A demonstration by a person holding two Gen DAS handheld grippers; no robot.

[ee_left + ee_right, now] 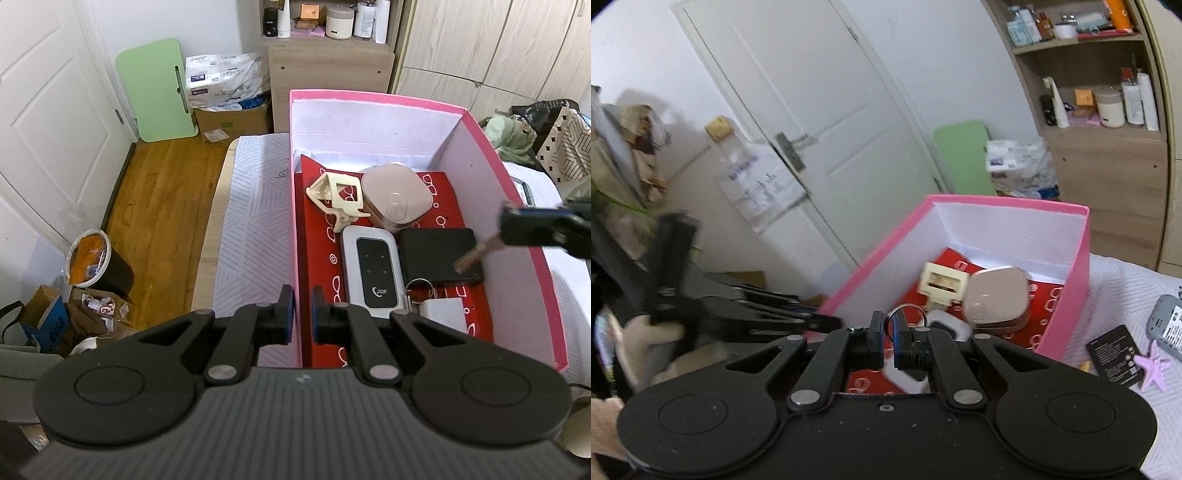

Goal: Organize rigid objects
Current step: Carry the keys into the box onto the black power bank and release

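Right tongs [888, 341] are pinching a brown metal key [476, 253] by its bow over the pink cardboard box [517, 206] (light, stiff, slippery); left tongs [303, 314] are gripping the box's wall.

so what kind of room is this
Most likely a bedroom at home: the pink box sits on a quilted bed cover, with a wardrobe and a toiletries shelf behind.

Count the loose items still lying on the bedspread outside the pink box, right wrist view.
3: a grey device at the right edge, a black card nearer the pink box, a lilac starfish between them. A small yellowish bit beside the card is unclear; more may lie off-frame.
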